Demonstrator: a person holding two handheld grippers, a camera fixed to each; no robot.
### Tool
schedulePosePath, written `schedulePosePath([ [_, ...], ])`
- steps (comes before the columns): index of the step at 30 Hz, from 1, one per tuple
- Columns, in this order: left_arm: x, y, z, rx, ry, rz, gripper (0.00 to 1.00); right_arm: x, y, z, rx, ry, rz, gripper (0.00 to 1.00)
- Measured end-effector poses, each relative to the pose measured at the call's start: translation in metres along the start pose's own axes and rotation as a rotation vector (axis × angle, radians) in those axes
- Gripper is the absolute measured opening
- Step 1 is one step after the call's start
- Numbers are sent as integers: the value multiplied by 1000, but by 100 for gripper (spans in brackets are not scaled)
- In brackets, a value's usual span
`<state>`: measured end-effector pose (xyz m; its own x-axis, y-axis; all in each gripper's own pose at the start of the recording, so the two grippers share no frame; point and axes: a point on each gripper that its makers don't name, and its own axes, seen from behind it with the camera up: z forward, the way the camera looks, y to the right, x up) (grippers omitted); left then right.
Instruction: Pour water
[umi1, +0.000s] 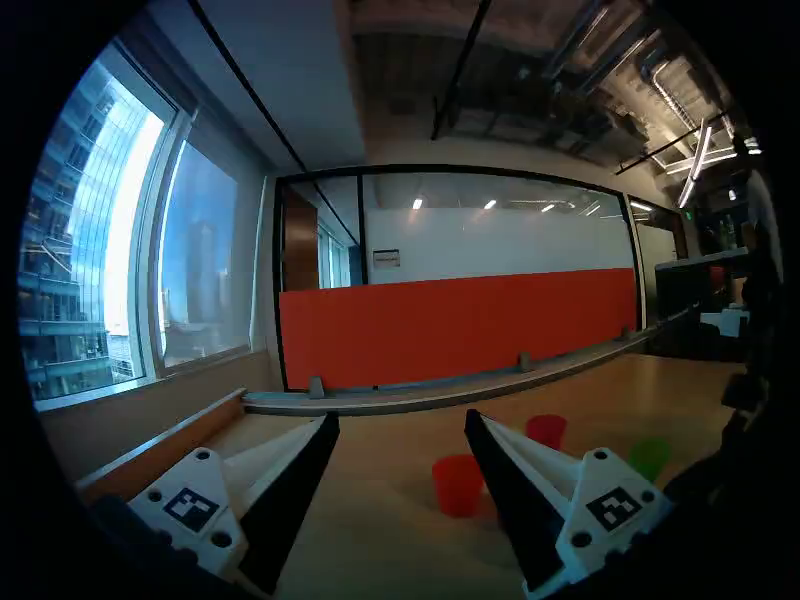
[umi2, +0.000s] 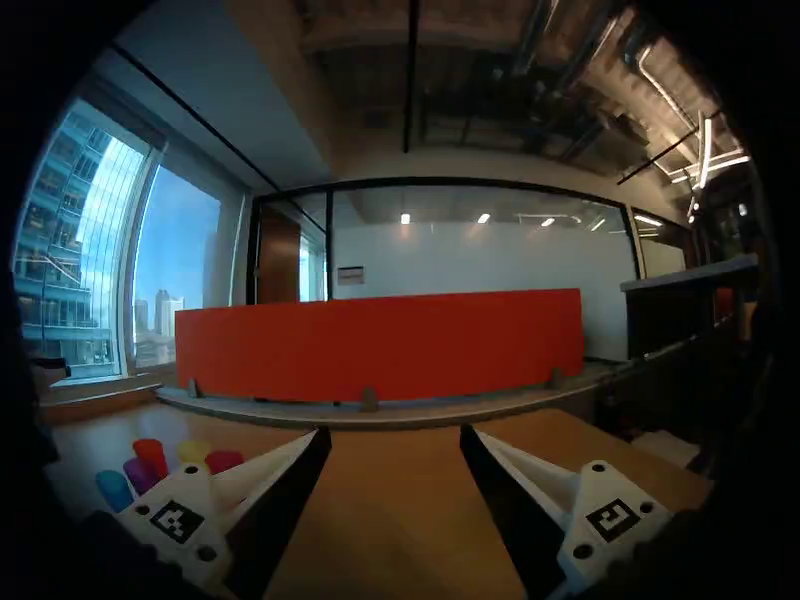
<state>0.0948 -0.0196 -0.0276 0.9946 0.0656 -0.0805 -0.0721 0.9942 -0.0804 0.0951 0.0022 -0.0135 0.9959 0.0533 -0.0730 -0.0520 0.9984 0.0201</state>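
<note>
Overall: wooden bench carries plastic cups; orange divider stands along its far edge.
Left tongs: held above the bench, jaws spread wide, gripping nothing.
Right tongs: held above the bench, jaws spread wide, gripping nothing.
Orange cup: upright on the bench, just ahead of the Left tongs.
Red cup: upright, farther back.
Green cup: upright, farthest right.
Cup cluster: blue, purple, red, yellow and pink, grouped on the bench, left of the Right tongs.
</note>
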Motion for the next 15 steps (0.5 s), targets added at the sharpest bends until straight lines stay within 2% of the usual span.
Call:
schedulePosePath([
  [6,0,-1,2,12,7,-3,94,-4,-4,1,1,-2,-6,100],
  [15,-15,-5,4,34,-1,-4,93,-11,-10,-1,9,-5,-15,100],
])
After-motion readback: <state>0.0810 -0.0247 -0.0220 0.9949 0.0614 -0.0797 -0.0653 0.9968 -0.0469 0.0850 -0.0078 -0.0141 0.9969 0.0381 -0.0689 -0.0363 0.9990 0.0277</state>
